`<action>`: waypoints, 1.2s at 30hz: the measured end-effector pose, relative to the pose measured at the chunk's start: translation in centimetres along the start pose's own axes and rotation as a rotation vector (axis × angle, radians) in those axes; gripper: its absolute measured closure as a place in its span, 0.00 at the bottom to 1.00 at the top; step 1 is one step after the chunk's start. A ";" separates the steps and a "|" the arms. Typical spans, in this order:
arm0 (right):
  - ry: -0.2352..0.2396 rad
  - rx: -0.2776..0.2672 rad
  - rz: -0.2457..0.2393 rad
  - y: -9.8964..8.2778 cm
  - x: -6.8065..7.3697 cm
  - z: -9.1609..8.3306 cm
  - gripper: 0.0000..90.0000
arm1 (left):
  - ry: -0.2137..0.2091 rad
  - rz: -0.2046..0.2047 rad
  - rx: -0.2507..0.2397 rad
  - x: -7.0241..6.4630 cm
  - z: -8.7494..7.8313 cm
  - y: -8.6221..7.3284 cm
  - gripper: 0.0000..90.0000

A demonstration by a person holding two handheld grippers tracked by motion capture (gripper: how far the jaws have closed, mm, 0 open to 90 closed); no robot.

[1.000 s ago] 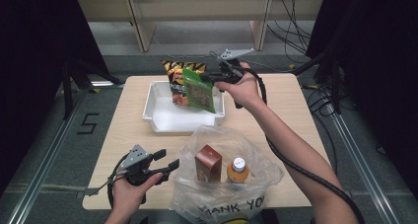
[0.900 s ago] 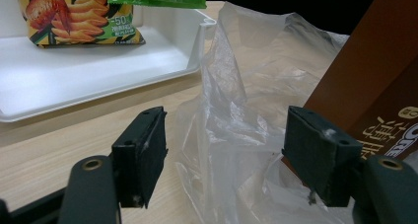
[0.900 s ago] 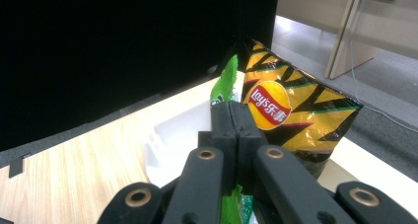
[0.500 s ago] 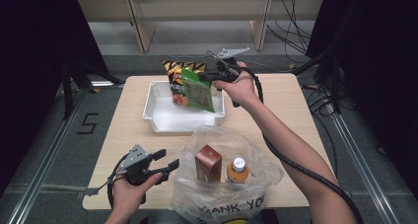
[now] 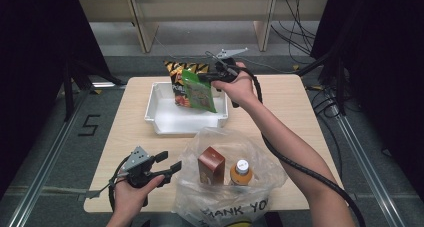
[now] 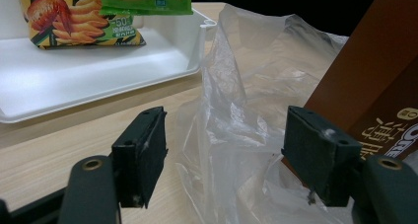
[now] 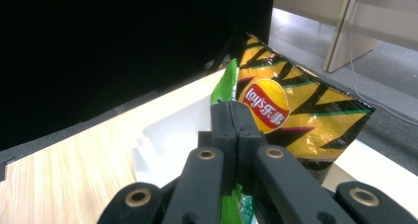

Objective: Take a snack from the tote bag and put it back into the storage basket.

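green snack packet [image 5: 199,91] pinched in the right claw [image 5: 210,78] above the white tray [image 5: 165,121], left claw [image 5: 169,163] spread beside the plastic bag [image 5: 220,142]

A light wooden table [image 5: 295,112] holds a white tray [image 5: 165,122] at the back and a clear plastic bag [image 5: 260,157] in front.
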State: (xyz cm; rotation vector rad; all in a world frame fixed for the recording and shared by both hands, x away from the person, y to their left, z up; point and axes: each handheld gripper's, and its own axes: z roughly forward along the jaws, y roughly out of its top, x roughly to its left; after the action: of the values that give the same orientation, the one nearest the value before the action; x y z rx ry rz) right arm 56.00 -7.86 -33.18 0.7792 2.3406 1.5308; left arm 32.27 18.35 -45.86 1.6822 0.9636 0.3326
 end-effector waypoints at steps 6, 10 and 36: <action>0.000 0.008 -0.007 0.1 0.0 0.6 1.00 | -0.001 0.001 -0.001 0.0 0.0 0.0 0.36; -0.002 0.013 -0.004 0.0 0.0 1.1 1.00 | 0.007 0.001 0.002 0.0 -0.1 0.0 0.36; -0.008 0.064 0.012 -0.7 -0.6 3.8 1.00 | 0.006 -0.001 0.007 0.0 0.0 -0.1 0.36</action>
State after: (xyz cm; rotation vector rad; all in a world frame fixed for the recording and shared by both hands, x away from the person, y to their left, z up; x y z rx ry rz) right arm 58.06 -5.50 -35.50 0.8146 2.3936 1.4609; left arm 32.25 18.33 -45.94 1.6881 0.9713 0.3339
